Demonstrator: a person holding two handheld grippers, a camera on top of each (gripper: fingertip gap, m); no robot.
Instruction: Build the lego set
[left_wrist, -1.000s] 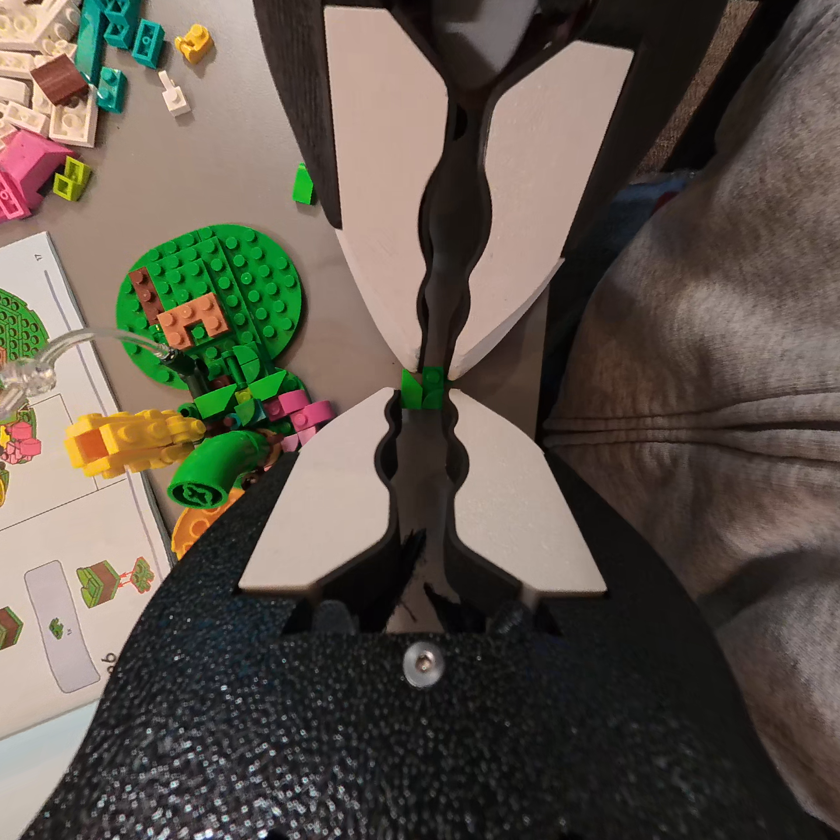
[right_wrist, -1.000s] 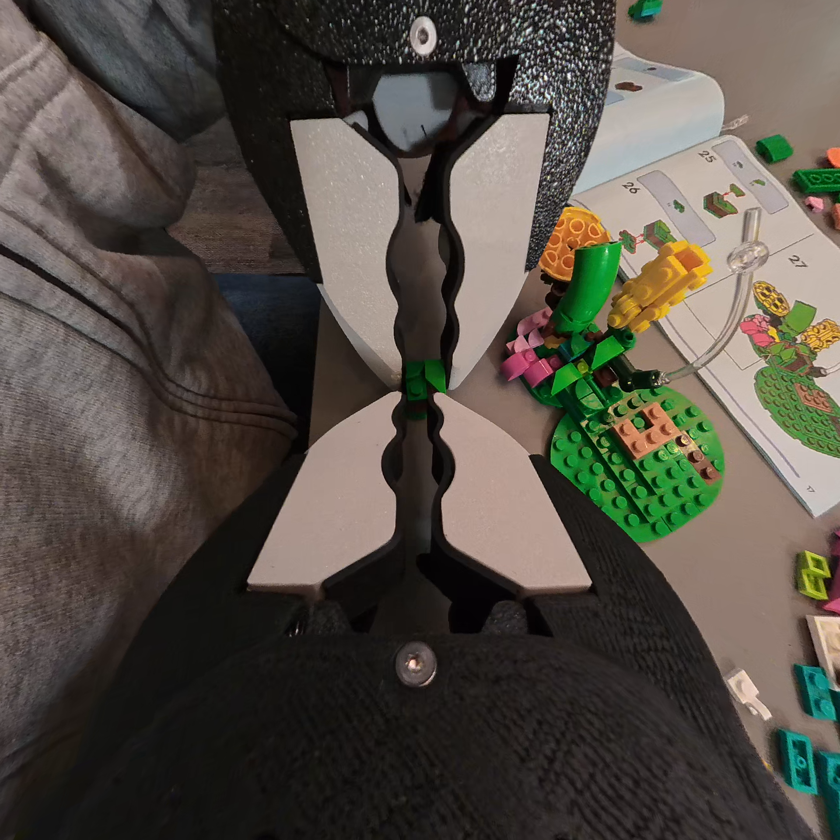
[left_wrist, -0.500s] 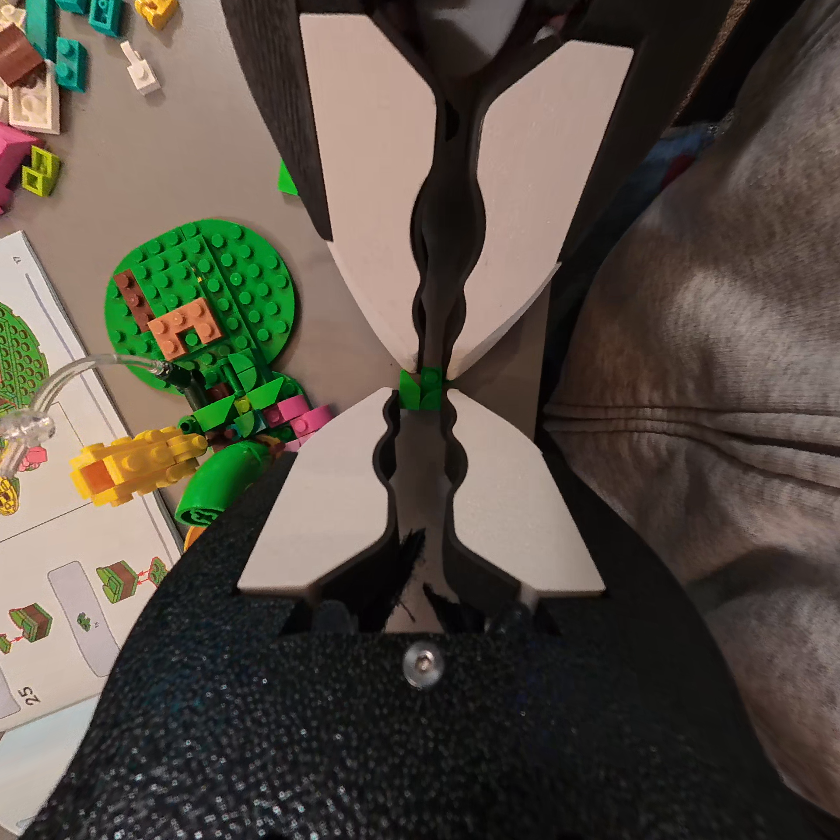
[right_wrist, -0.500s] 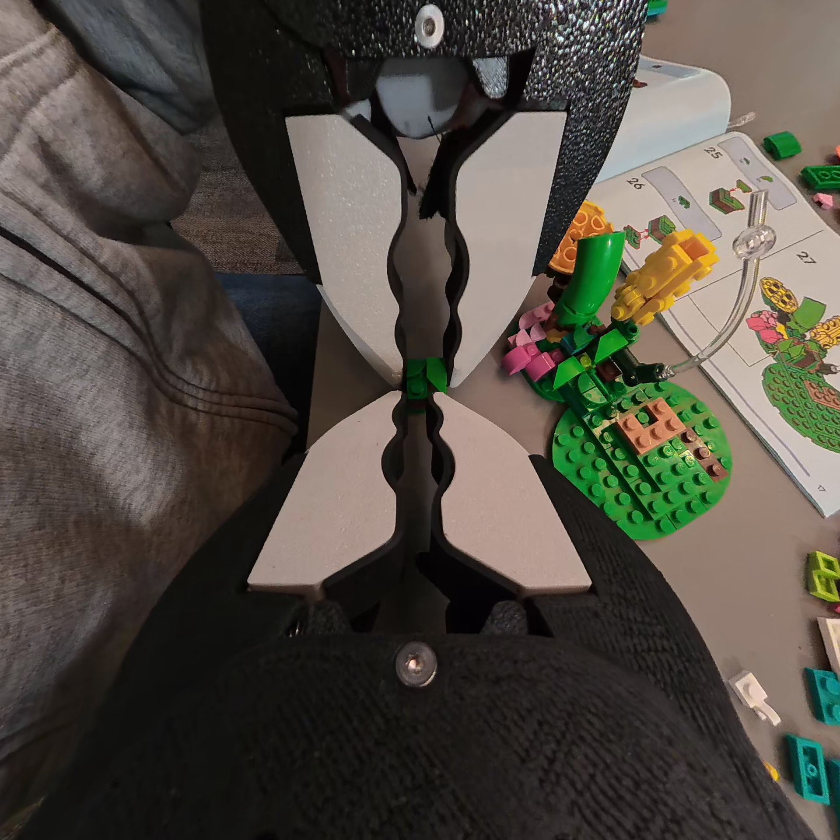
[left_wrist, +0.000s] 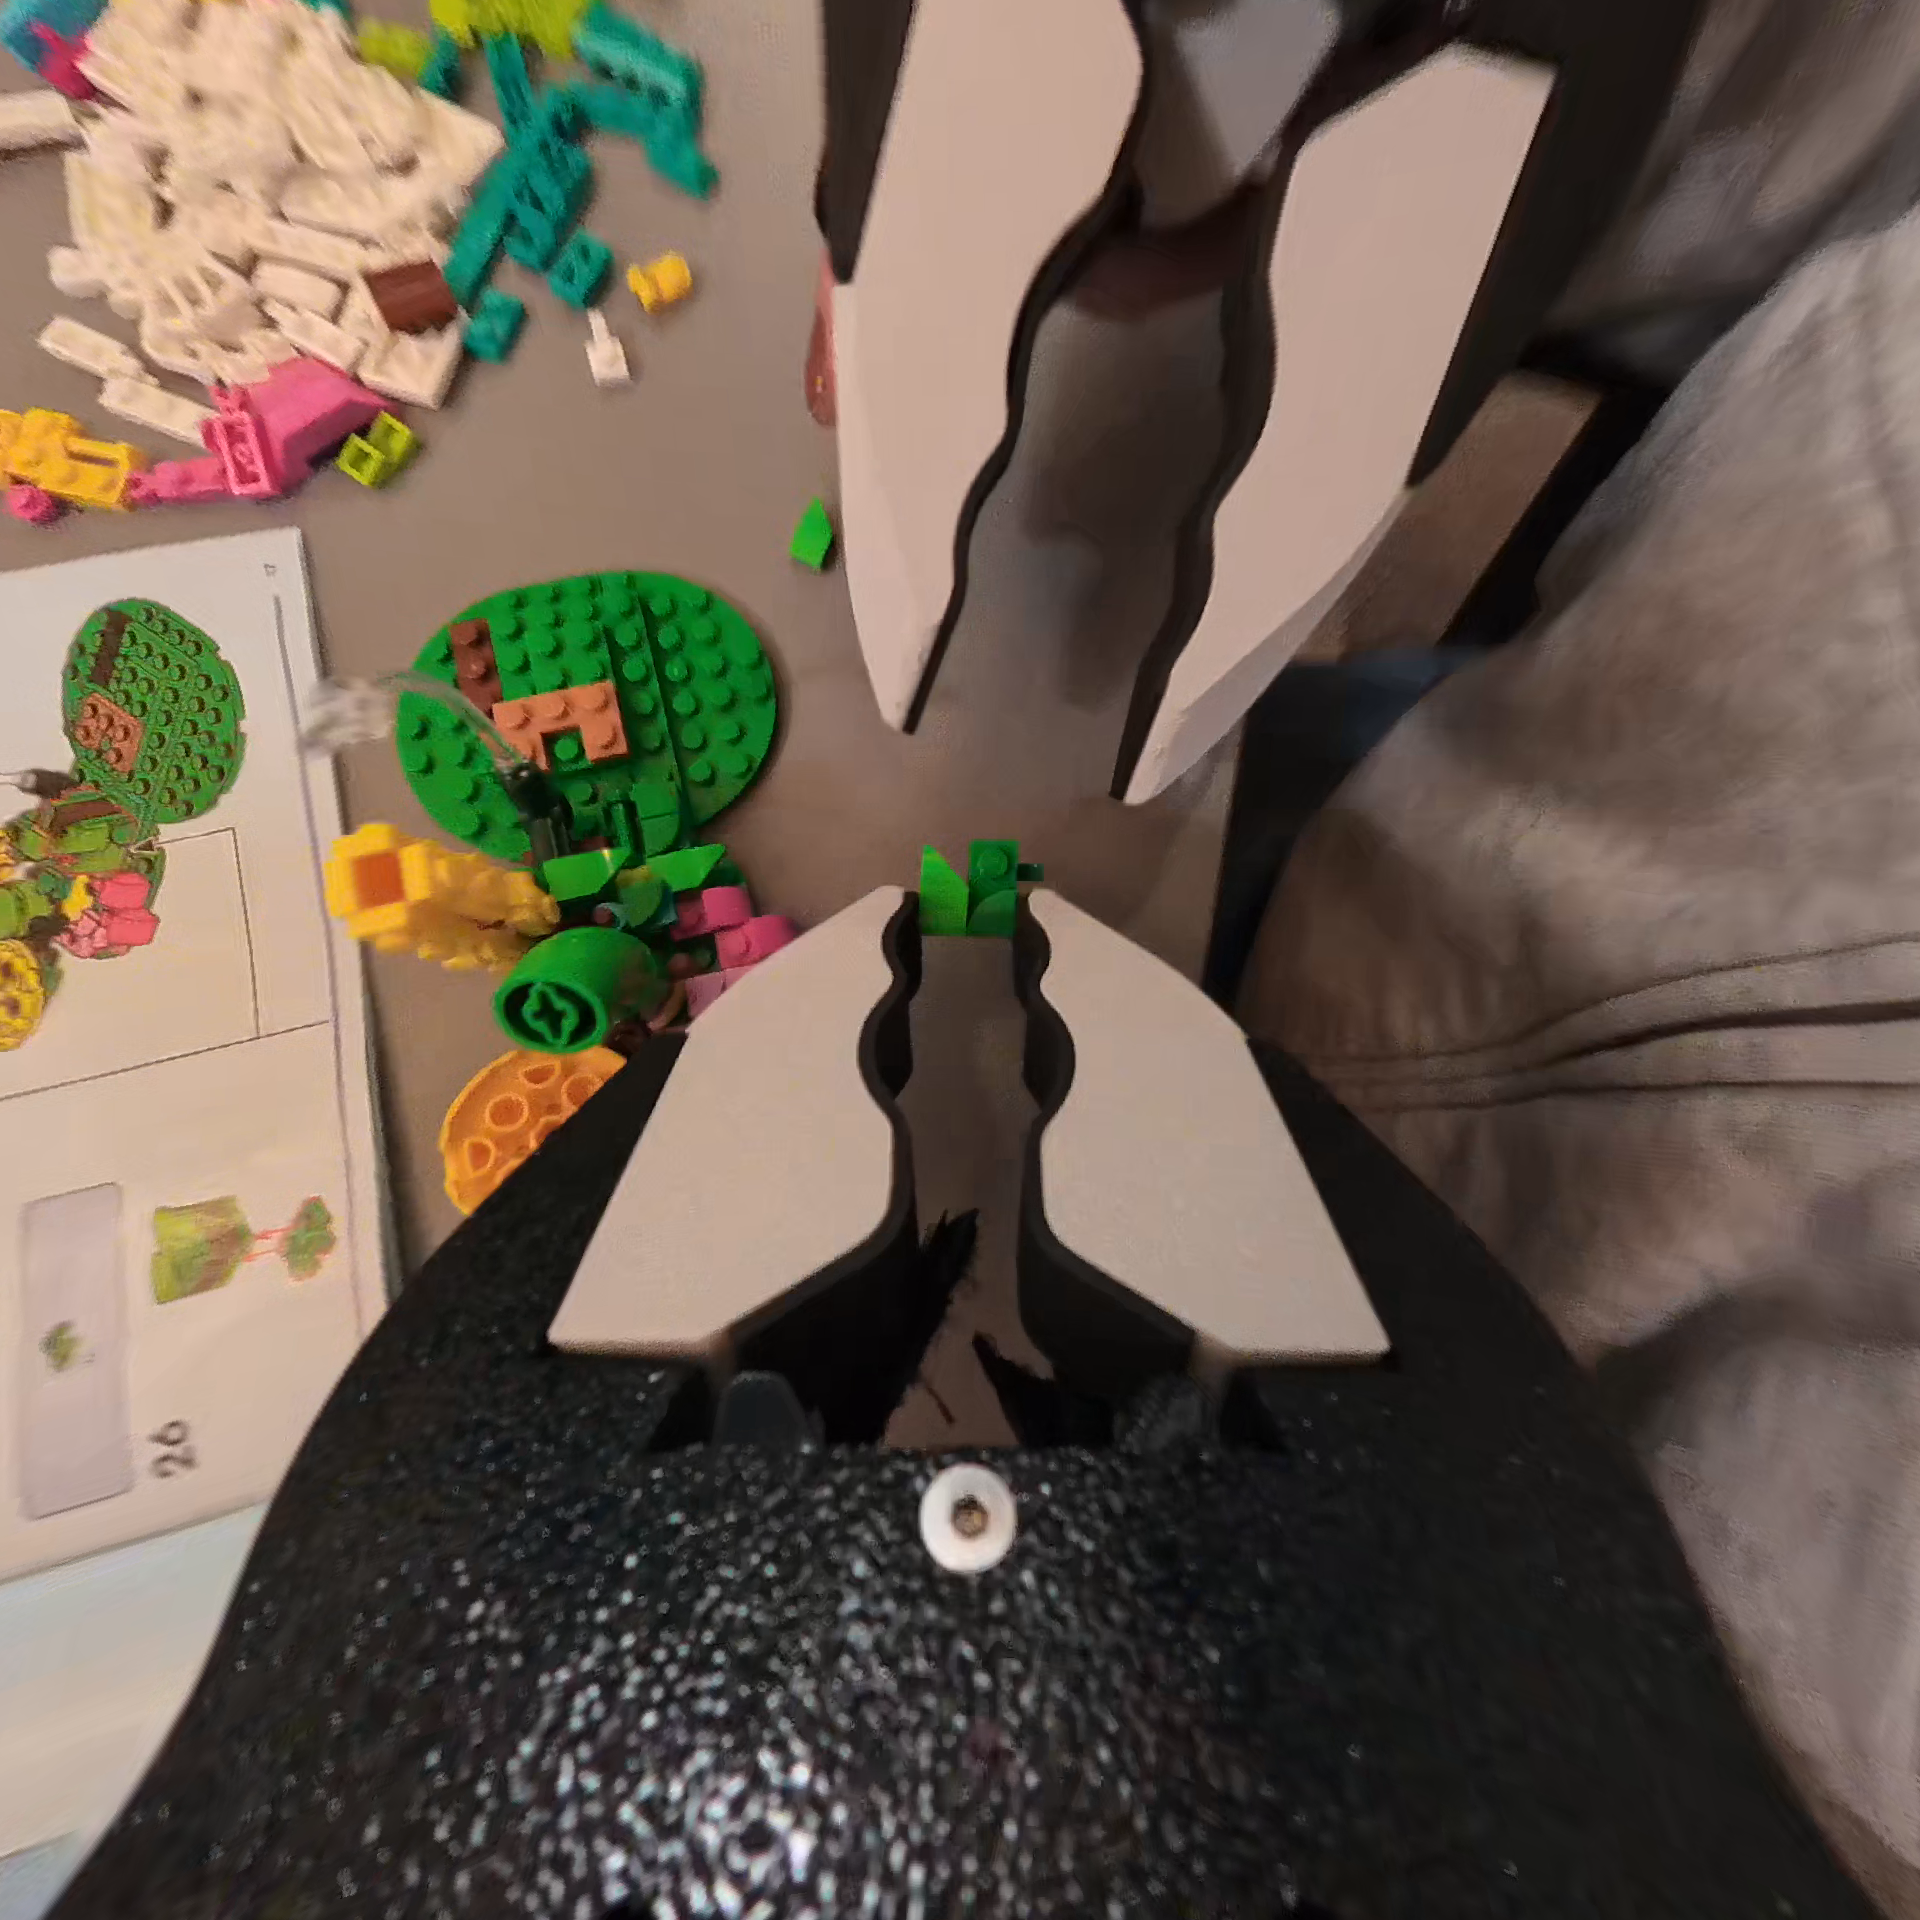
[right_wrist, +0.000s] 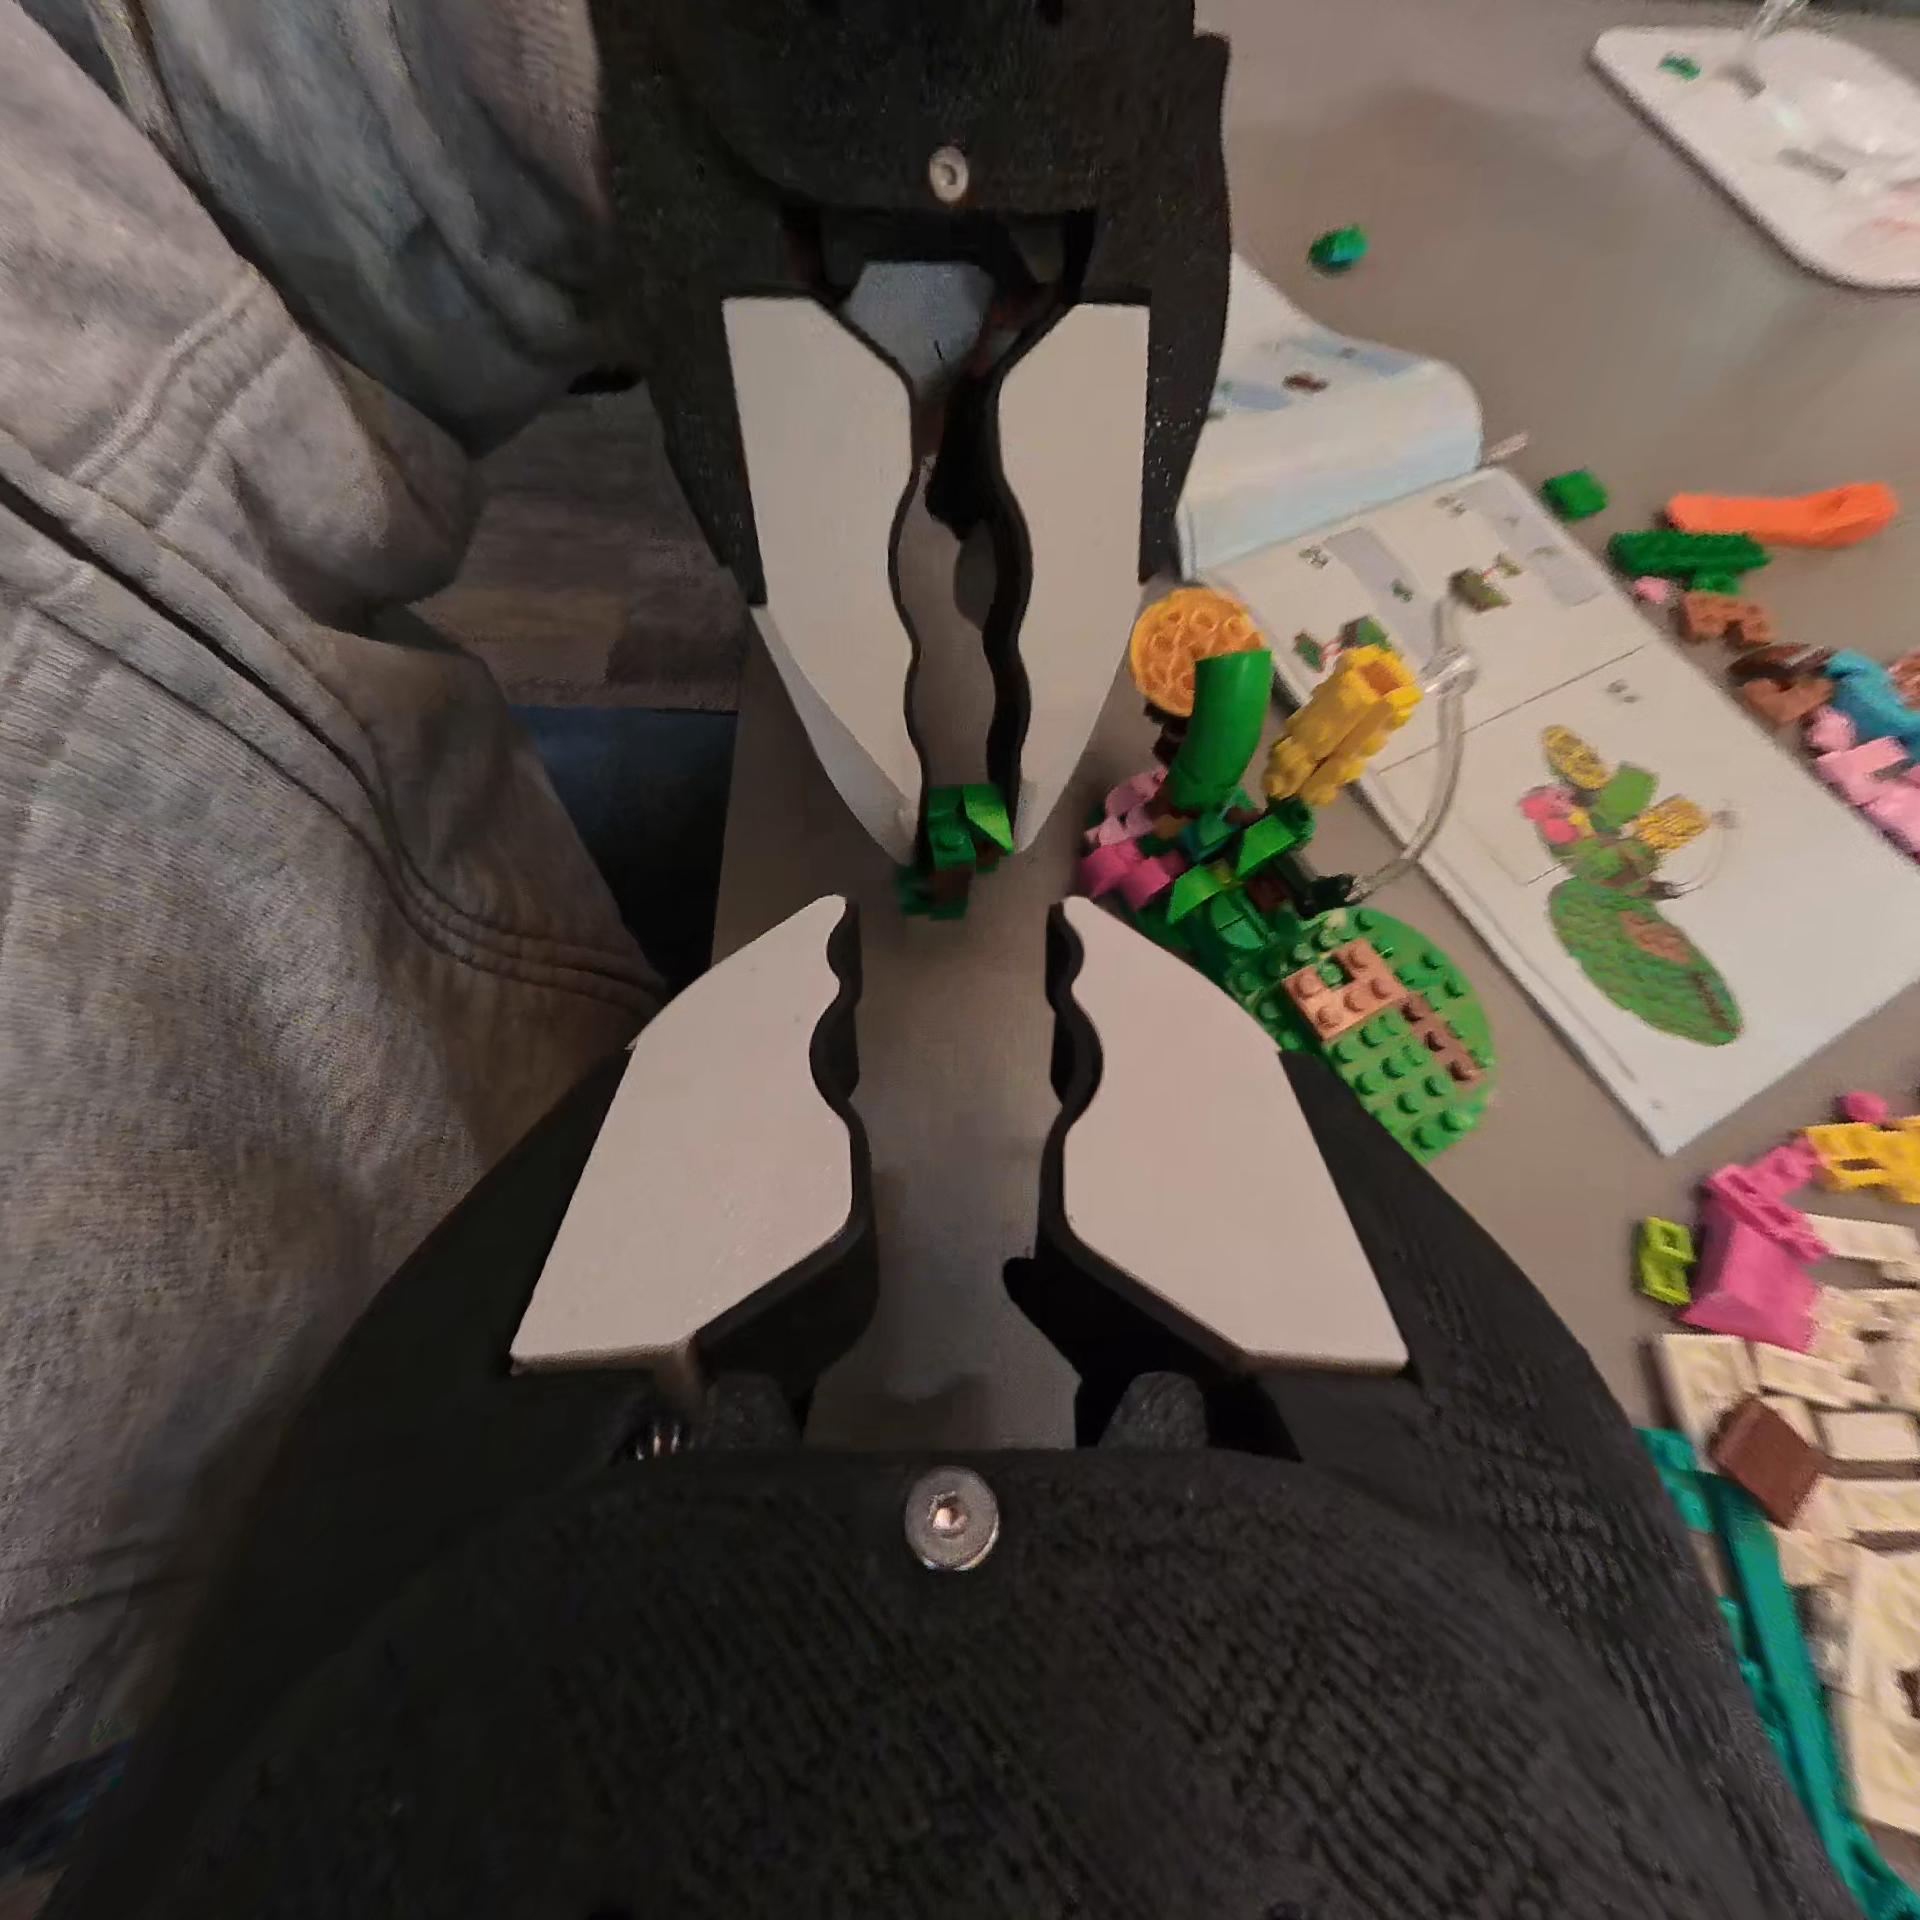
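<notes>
Facing each other over the grey tabletop (left_wrist: 644, 488), our two grippers sit close. Our left gripper (left_wrist: 968, 914) clamps a small green brick cluster (left_wrist: 977, 888) at its fingertips. Our right gripper (right_wrist: 951, 920) stands released, clear of it. We judge a steady, firm left pinch matters most.

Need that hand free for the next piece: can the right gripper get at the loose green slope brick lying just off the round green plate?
Probably yes. The right gripper stands open with nothing between its fingers, and the loose green slope brick lies alone on bare table beside it, apart from the round green plate.
</notes>
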